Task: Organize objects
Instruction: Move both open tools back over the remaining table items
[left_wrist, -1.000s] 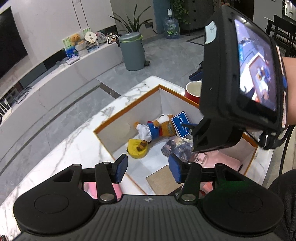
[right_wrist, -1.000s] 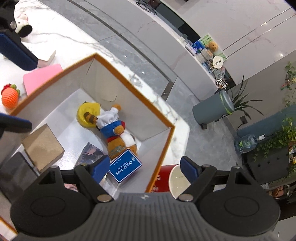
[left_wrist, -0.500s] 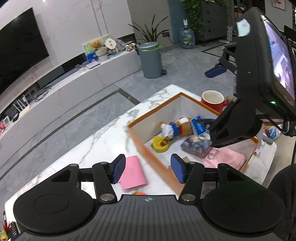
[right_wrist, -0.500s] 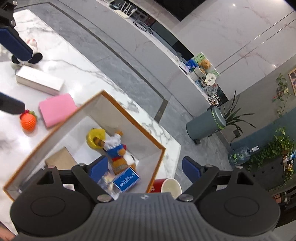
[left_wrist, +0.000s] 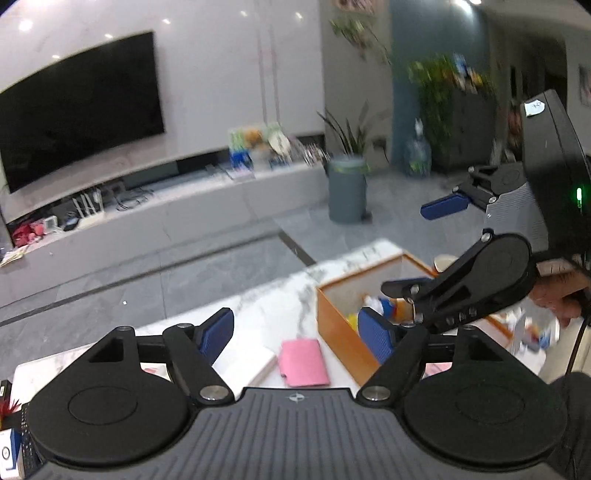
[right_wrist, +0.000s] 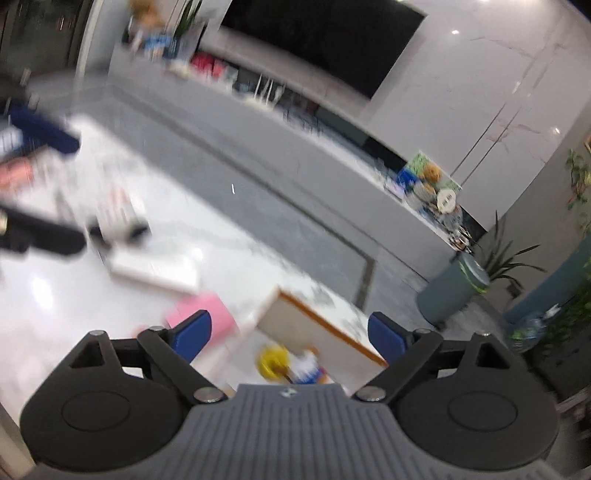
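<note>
- My left gripper (left_wrist: 297, 334) has just been opening; nothing between its jaws.
- My right gripper (right_wrist: 290, 334) likewise, empty, above the orange-rimmed box (right_wrist: 325, 314).

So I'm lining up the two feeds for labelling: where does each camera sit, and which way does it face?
Left wrist: sits behind the left claw, facing across the table toward the TV wall; shows both open claws, the right claw and a hand.
Right wrist: sits behind the right claw, looking down at the table; the left claw blurs at the left edge.
Shared: orange-rimmed box, pink pad, grey bin.
</note>
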